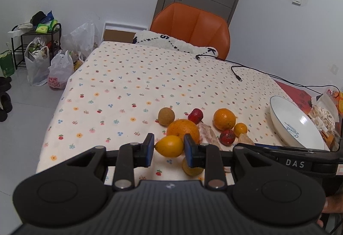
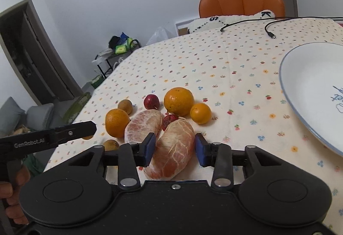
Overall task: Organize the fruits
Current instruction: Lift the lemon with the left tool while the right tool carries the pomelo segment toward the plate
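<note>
Left gripper point(image 1: 169, 147) is clamped on a small yellow-orange oval fruit point(image 1: 169, 146), lifted at 6 o'clock of the fruit pile, probably headed for the white blue-rimmed plate point(image 1: 285, 119) at 3 o'clock. Right gripper point(image 2: 174, 147) straddles a peeled pink pomelo segment point(image 2: 171, 149) with its jaws wide; can't tell if the pads are touching it. The plate's cut off in the right view.

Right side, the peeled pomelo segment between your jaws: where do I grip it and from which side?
Grip the nearer peeled pomelo segment across its narrow middle, coming in from the near table edge as the right gripper already does. It lies lengthwise along the approach, and the jaws flank its long sides. Close gently: it looks soft.
</note>
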